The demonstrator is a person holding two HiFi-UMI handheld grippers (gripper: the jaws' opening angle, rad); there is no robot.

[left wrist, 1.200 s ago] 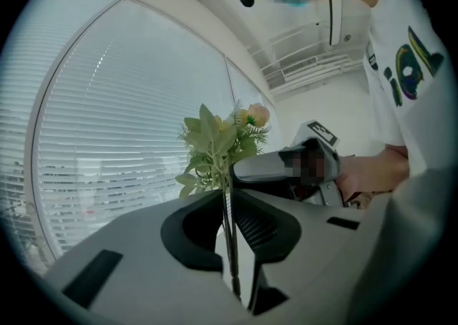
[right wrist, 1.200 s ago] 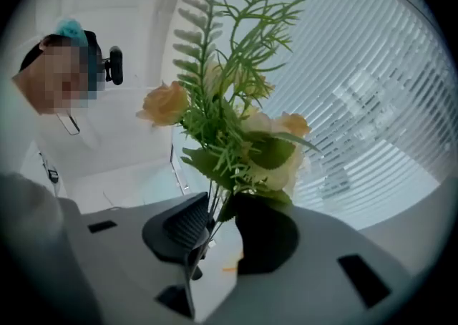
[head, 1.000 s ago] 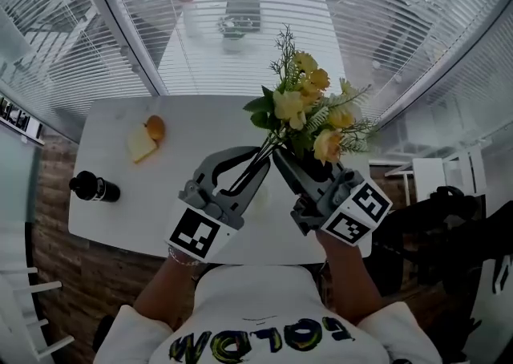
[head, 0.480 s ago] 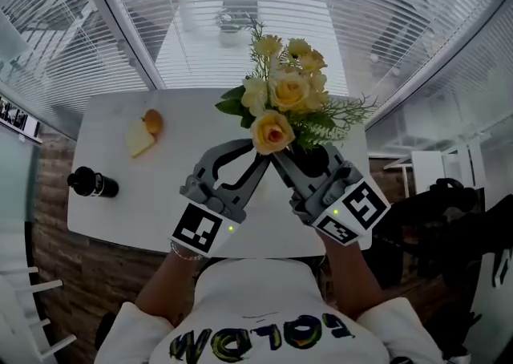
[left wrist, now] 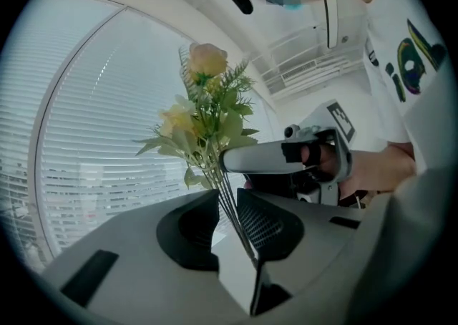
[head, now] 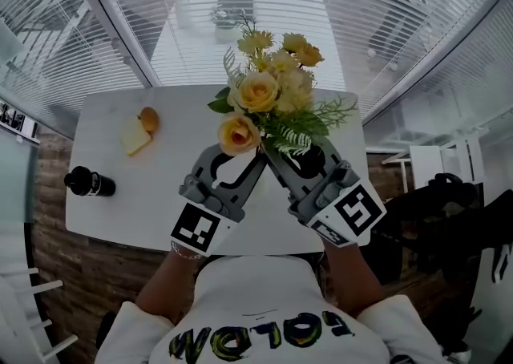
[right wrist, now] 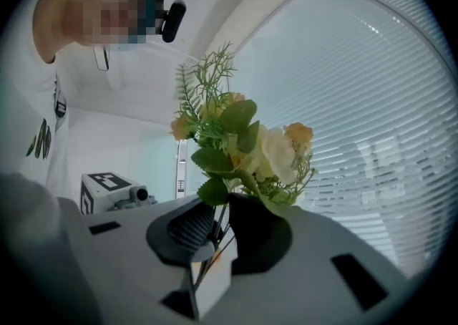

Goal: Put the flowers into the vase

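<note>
A bunch of yellow flowers (head: 266,104) with green leaves is held up over the white table (head: 160,194). Both grippers meet at its stems, just below the leaves. My left gripper (head: 255,160) is shut on the thin stems, which run between its pads (left wrist: 266,225) in the left gripper view. My right gripper (head: 276,160) comes from the other side, its jaws closing, with the stems (right wrist: 218,227) pinched between them. The blooms (right wrist: 243,144) stand upright above the right jaws. No vase is clearly in view.
A dark bottle-like object (head: 88,183) lies near the table's left edge. A yellow and orange piece (head: 140,131) sits further back on the left. Window blinds surround the table; a second table (head: 228,14) with small things stands beyond. A dark chair (head: 449,218) is at the right.
The flowers have swung from the right to over the middle, now more upright. The right gripper has rolled and its jaws have narrowed on the stems. The left gripper stayed put.
</note>
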